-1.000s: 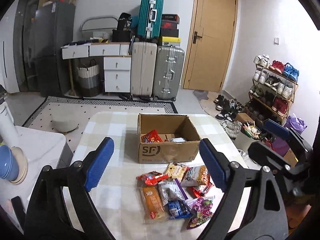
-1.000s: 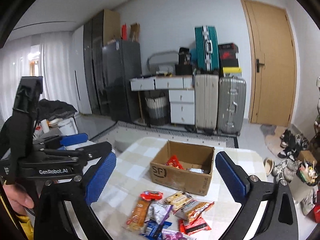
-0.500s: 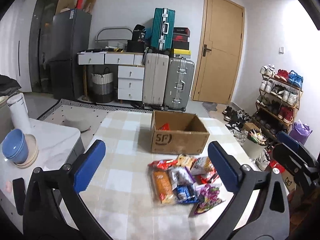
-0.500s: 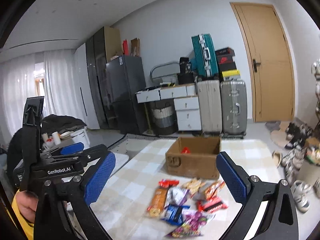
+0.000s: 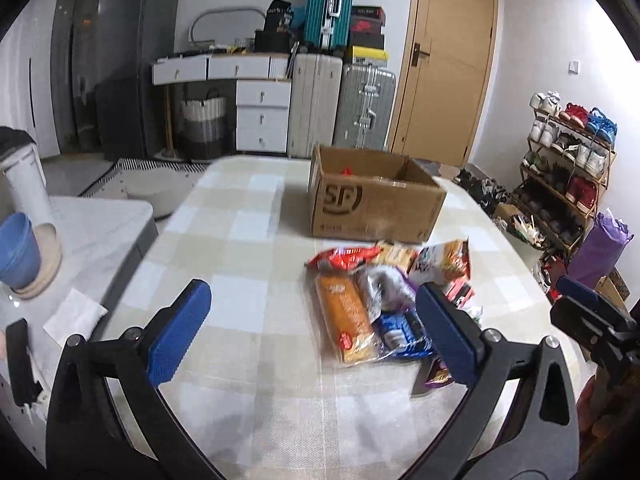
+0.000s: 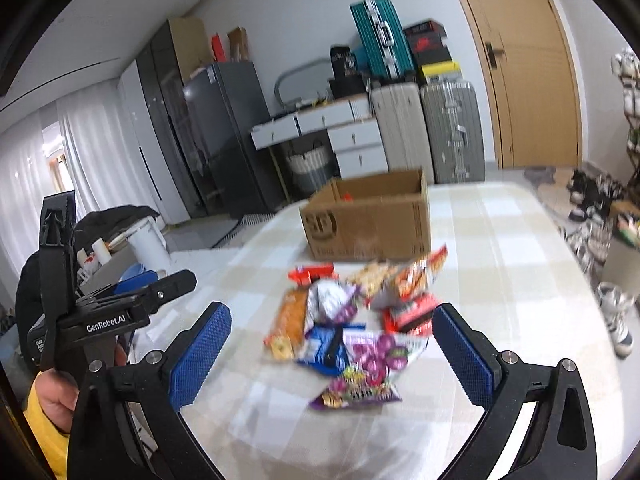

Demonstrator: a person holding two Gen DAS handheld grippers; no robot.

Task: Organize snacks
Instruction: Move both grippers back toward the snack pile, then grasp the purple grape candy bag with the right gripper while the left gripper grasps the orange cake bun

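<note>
1. Right wrist view: heap of crinkly foil snack packets (image 6: 352,316) lying on the pale checked tablecloth (image 6: 500,300), just short of the open brown cardboard box printed SF (image 6: 368,220); nearest packet the purple-and-white pouch (image 6: 372,372), ahead and between the blue pads, long axis slanting toward the box.
2. Right gripper (image 6: 332,356) spread wide, holding nothing, centred on the heap.
3. Left wrist view: heap (image 5: 384,300) off to the right of centre, orange rectangular biscuit pack (image 5: 348,320) lengthwise away from the camera, purple pouch mostly hidden behind the right pad.
4. Left gripper (image 5: 316,332) likewise wide apart and empty, over bare cloth (image 5: 240,240).
5. Judged nearer and better lined up: right gripper; probably a short reach down and forward.
6. Seen only from the left: SF box (image 5: 376,204) interior, a red wrapper tip (image 5: 345,169) showing above the rim. Seen only from the right: whole purple pouch.
</note>
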